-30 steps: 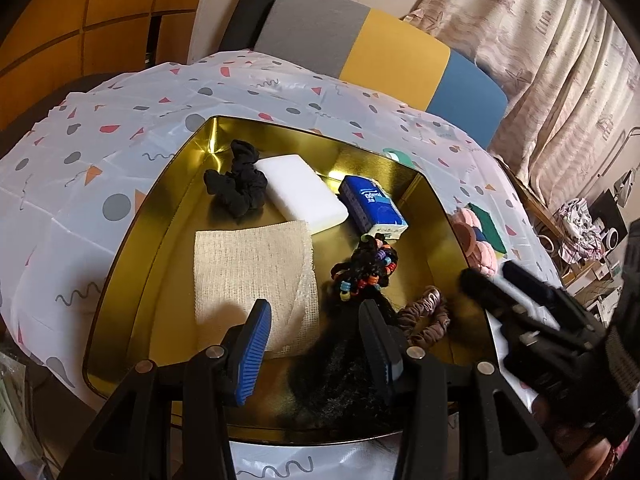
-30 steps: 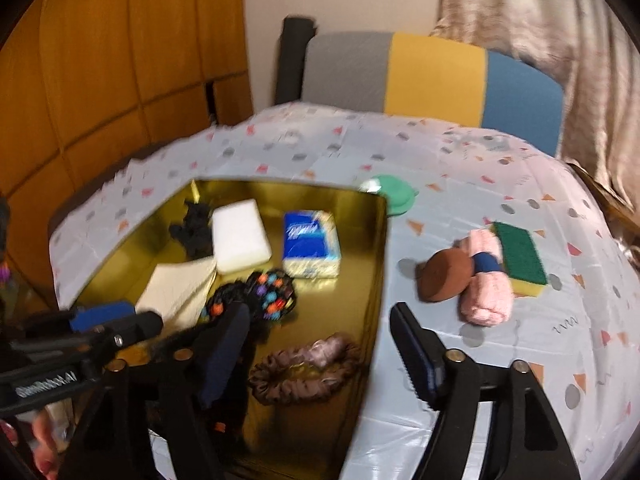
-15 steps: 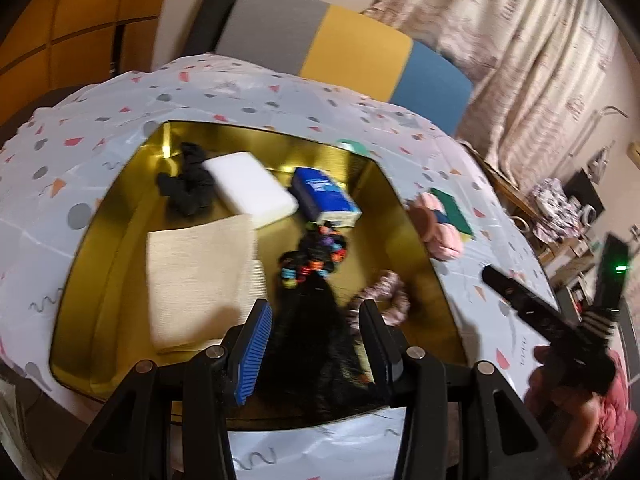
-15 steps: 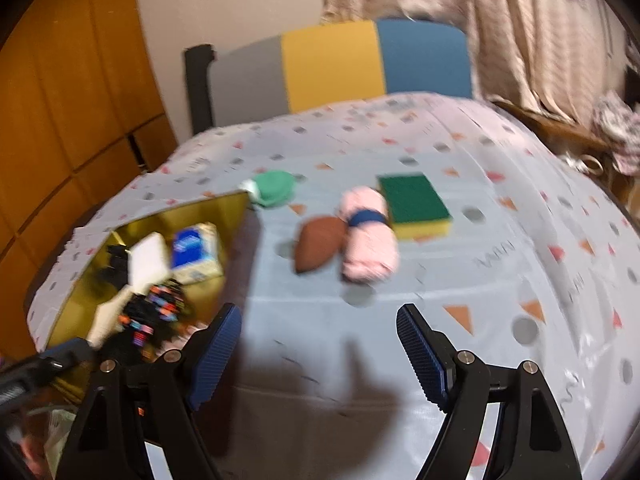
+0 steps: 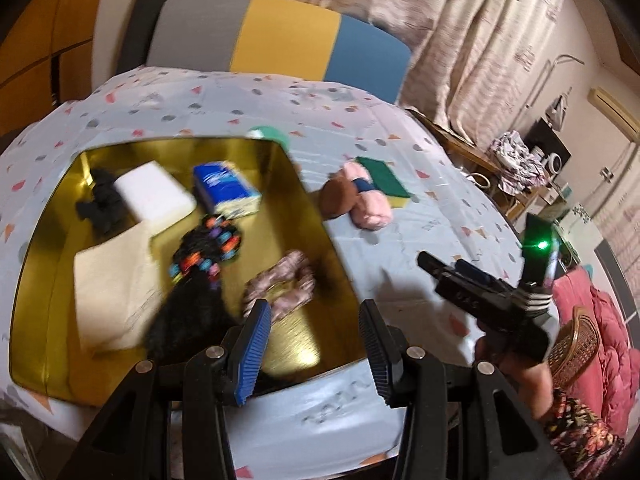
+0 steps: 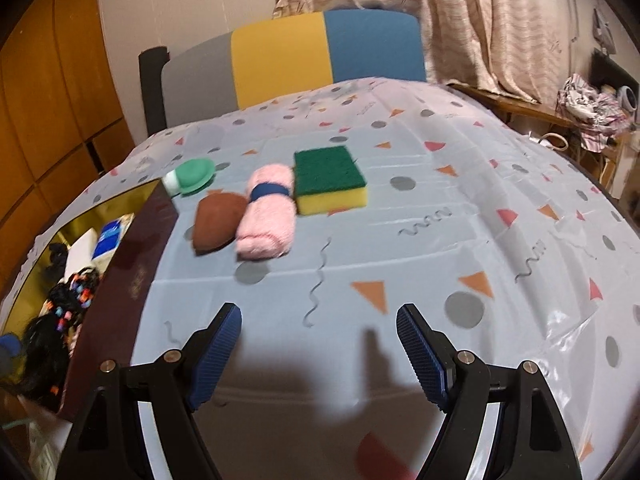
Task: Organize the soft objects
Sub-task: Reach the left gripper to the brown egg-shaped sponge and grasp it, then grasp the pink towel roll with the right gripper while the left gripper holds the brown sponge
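Fingers of the left gripper [image 5: 316,354] stand apart and empty in the left wrist view, hanging over the near right corner of the gold tray [image 5: 324,232], which sits toward the left edge of the bench [image 5: 400,264]. Inside the tray lie a cloth [image 5: 116,288], a white sponge [image 5: 154,196], a tissue pack [image 5: 226,194], a black scrunchie [image 5: 100,204], a beaded wig [image 5: 196,280] and a brown scrunchie [image 5: 280,288]. The right gripper [image 5: 472,292] shows at the right, over the bench. In the right wrist view its fingers [image 6: 216,356] are also apart and hold nothing, aimed at the items outside the tray: a pink towel [image 6: 266,212] touching a brown puff [image 6: 218,220] on its left and lying just beside a green sponge [image 6: 328,178] on its right, with a green cap [image 6: 192,176] near the tray's far right corner. The step in hand looks like reaching for the towel. To do it well, approach from above, set the fingers across the roll near its blue band, and close firmly enough that the soft roll does not slip, while keeping clear of the puff and sponge so neither is dragged along.
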`<action>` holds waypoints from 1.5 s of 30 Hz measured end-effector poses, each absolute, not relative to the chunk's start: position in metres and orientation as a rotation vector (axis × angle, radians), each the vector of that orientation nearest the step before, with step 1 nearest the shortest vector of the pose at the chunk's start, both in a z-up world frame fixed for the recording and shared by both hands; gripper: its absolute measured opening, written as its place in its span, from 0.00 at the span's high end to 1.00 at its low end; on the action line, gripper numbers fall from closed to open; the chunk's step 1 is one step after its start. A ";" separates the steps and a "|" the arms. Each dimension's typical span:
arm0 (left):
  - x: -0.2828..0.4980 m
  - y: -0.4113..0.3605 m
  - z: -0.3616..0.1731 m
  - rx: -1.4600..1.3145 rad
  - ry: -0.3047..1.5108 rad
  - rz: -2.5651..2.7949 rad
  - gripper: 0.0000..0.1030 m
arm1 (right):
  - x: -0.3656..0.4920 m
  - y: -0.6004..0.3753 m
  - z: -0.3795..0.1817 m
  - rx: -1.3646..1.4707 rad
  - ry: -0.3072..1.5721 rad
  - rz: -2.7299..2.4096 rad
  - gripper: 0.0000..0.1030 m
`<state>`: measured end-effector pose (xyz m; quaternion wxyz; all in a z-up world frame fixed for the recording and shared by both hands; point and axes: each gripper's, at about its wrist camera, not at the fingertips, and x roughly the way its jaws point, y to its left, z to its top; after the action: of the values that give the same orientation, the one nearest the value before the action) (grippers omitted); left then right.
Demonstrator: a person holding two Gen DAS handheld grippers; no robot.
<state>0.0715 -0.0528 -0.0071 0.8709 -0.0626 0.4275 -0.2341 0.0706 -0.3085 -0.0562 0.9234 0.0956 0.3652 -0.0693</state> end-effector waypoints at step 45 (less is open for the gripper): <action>0.255 -0.226 -0.069 0.221 1.098 -0.288 0.61 | 0.077 -0.369 -0.089 0.487 0.684 -0.064 0.17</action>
<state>0.2551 -0.2255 -0.0692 0.8374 0.1044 0.5190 -0.1362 0.0771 -0.3692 -0.0891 0.9126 0.2365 0.3321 -0.0309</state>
